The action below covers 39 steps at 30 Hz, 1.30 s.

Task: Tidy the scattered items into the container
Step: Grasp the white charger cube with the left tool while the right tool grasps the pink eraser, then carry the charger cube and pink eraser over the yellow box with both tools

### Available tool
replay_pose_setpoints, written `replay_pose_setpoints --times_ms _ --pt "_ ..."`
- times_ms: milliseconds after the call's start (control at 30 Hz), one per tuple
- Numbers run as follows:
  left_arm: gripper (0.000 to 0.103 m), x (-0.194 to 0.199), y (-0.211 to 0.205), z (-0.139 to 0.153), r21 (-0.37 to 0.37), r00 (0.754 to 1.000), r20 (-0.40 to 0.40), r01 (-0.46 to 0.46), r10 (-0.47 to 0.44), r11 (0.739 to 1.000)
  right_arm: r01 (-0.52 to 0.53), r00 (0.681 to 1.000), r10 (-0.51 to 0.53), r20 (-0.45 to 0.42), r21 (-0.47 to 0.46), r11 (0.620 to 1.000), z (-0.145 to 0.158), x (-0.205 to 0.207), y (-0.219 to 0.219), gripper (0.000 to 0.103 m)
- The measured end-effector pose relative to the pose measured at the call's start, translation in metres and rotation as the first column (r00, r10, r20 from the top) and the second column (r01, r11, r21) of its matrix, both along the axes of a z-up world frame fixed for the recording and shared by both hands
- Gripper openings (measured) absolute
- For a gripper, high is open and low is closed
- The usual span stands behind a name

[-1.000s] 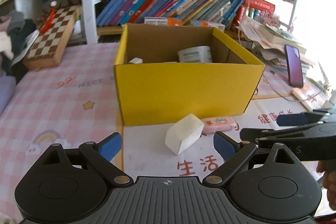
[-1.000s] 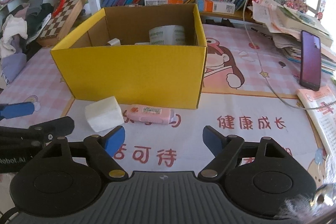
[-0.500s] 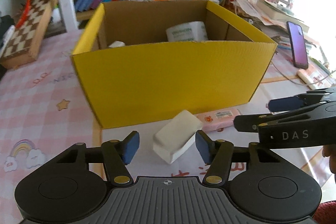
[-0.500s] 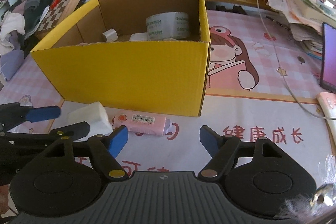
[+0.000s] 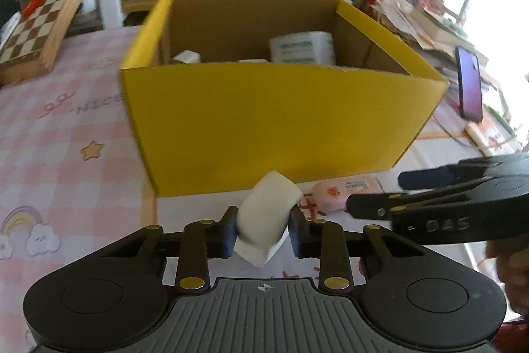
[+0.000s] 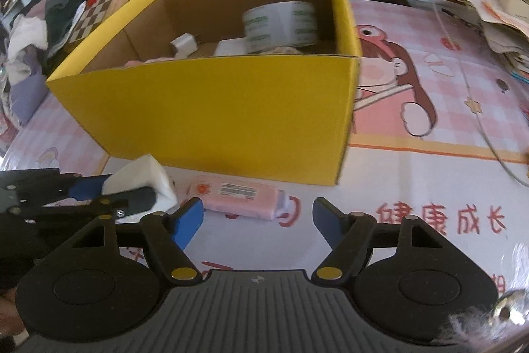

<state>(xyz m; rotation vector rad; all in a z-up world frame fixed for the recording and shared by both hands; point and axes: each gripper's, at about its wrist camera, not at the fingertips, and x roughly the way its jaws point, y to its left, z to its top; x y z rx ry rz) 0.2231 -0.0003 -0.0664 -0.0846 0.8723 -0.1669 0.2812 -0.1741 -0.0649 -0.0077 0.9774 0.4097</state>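
Centrally, a white block is clamped between the pads of the left gripper, just in front of the yellow box. At the block's 3 o'clock a pink packet lies on the tablecloth, against the box. The right gripper hangs spread wide, holding nothing, the packet at its 11 o'clock. A tape roll sits inside the box.

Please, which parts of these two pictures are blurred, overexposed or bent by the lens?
Left wrist view: the yellow box has smeared edges from motion, and the window at upper right is blown out white. Right wrist view: the tape roll inside is blurred; the box edges bow from the fisheye.
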Motion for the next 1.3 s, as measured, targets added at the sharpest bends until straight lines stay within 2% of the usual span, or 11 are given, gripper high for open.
replay_pose_setpoints --times_ms 133,467,700,867,1067,1167,1300 --pt "0.028 -0.009 0.008 0.010 -0.013 1.000 0.019 -0.015 0.016 1.000 -0.019 1.000 0.019 -0.003 -0.025 1.000 -0.007 0.004 0.013 0.076" --pt "0.027 -0.026 0.016 0.027 -0.013 0.998 0.052 -0.028 0.028 1.000 -0.049 0.998 0.053 0.040 -0.105 0.993 -0.018 0.006 0.036 0.077" --pt "0.026 -0.032 0.017 0.043 -0.018 0.994 0.105 -0.009 0.011 1.000 -0.075 0.997 0.078 0.028 -0.097 0.992 -0.016 0.001 0.034 0.076" --pt "0.026 -0.042 0.012 0.079 -0.009 0.976 0.214 0.047 -0.044 0.999 -0.167 0.986 0.167 0.020 -0.007 0.986 0.014 -0.014 0.022 0.076" --pt "0.026 -0.025 0.012 0.115 0.001 0.939 0.337 0.069 -0.066 0.998 -0.244 0.965 0.235 0.117 0.068 0.967 0.065 -0.034 -0.003 0.076" --pt "0.026 -0.004 0.012 0.121 0.031 0.930 0.360 0.063 -0.070 0.998 -0.238 0.956 0.213 0.202 0.107 0.965 0.092 -0.027 -0.012 0.076" --pt "0.025 0.036 0.017 0.118 0.023 0.944 0.327 0.046 -0.051 0.999 -0.237 0.931 0.191 0.312 0.116 0.964 0.117 -0.004 -0.010 0.076"
